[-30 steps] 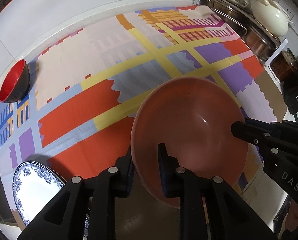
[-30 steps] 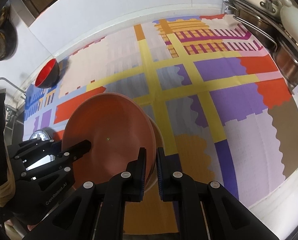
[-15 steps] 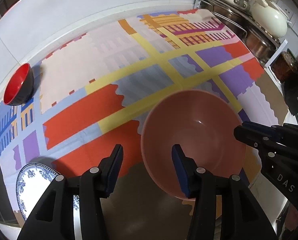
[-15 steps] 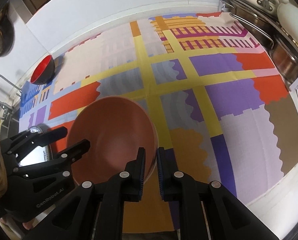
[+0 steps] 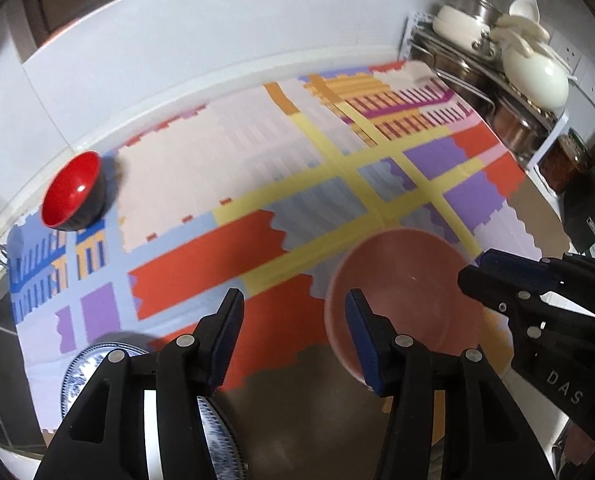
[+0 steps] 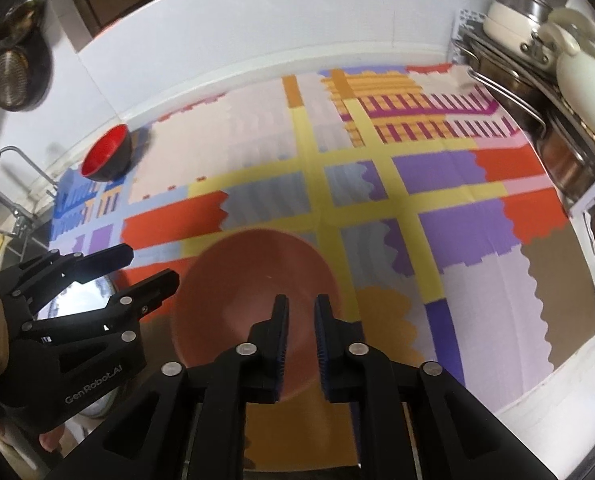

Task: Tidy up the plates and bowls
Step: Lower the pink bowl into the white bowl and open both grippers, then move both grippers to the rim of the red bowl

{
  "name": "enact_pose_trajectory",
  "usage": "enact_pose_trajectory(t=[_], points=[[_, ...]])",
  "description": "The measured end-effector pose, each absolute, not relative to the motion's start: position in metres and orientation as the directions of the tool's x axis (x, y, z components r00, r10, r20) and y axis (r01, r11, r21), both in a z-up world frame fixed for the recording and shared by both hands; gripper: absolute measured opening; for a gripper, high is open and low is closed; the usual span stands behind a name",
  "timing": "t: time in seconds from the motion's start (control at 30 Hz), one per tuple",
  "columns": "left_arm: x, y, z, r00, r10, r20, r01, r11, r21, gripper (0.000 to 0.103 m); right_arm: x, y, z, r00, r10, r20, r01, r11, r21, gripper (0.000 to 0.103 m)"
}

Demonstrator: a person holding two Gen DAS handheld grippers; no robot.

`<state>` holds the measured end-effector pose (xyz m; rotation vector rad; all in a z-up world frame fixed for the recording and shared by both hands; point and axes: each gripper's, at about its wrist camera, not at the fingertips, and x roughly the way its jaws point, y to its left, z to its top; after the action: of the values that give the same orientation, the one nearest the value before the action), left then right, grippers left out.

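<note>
The release step appeared to be in hand. At the far left of the cloth (image 5: 237, 248) a red bowl (image 5: 73, 192) was seen, empty, and a blue-patterned plate (image 5: 97, 356) lay at the near left edge. The left gripper (image 5: 293, 336) was held wide, nothing between its fingers. The pink bowl (image 5: 401, 300) (empty too) sat on the cloth, let go. The right gripper (image 6: 299, 340) was narrow, its jaws opening, nothing clamped. Next, the red bowl would probably have to be fetched.

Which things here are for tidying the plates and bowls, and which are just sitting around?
For the job: pink bowl, red bowl, blue-patterned plate.

Just sitting around: pots on the rack, strainer on the wall, patterned tablecloth.
</note>
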<state>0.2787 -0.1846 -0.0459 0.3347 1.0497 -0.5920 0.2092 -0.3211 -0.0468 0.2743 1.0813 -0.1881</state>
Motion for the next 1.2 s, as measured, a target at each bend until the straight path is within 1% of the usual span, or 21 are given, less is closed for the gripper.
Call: enact_pose_trajectory(t=[0.03, 0.07, 0.2, 0.43, 0.67, 1.0, 1.07, 1.1, 1.2], points=[[0.281, -0.181, -0.044, 0.369, -0.297, -0.881, 0.599, 0.8, -0.019, 0.052, 0.211, -0.317, -0.044, 0.469, -0.014, -0.883, 0.275, 0.953, 0.13, 0.024], [0.283, -0.176, -0.042, 0.376, -0.296, -0.878, 0.592, 0.806, -0.018, 0.052, 0.213, -0.314, -0.042, 0.476, -0.013, -0.879, 0.269, 0.954, 0.131, 0.024], [0.292, -0.153, -0.035, 0.411, -0.281, -0.867, 0.556, 0.831, -0.006, 0.053, 0.222, -0.298, -0.036, 0.495, 0.002, -0.869, 0.238, 0.961, 0.138, 0.024], [0.307, -0.111, -0.025, 0.47, -0.253, -0.846, 0.497, 0.868, 0.017, 0.062, 0.243, -0.266, -0.03, 0.52, 0.02, -0.854, 0.199, 0.969, 0.144, 0.024], [0.325, -0.071, -0.021, 0.5, -0.221, -0.837, 0.447, 0.894, 0.031, 0.064, 0.266, -0.231, -0.026, 0.534, 0.049, -0.844, 0.158, 0.975, 0.156, 0.024], [0.353, -0.02, -0.013, 0.553, -0.173, -0.815, 0.383, 0.922, 0.064, 0.07, 0.302, -0.185, -0.019, 0.552, 0.073, -0.831, 0.112, 0.981, 0.161, 0.024], [0.358, -0.012, -0.011, 0.564, -0.165, -0.809, 0.372, 0.926, 0.071, 0.071, 0.309, -0.178, -0.018, 0.551, 0.079, -0.831, 0.104, 0.981, 0.163, 0.028], [0.361, -0.007, -0.01, 0.57, -0.161, -0.806, 0.366, 0.928, 0.073, 0.071, 0.313, -0.174, -0.017, 0.553, 0.083, -0.829, 0.1, 0.981, 0.165, 0.032], [0.369, 0.004, -0.008, 0.583, -0.145, -0.799, 0.35, 0.933, 0.086, 0.073, 0.324, -0.163, -0.014, 0.565, 0.078, -0.822, 0.093, 0.983, 0.157, 0.033]])
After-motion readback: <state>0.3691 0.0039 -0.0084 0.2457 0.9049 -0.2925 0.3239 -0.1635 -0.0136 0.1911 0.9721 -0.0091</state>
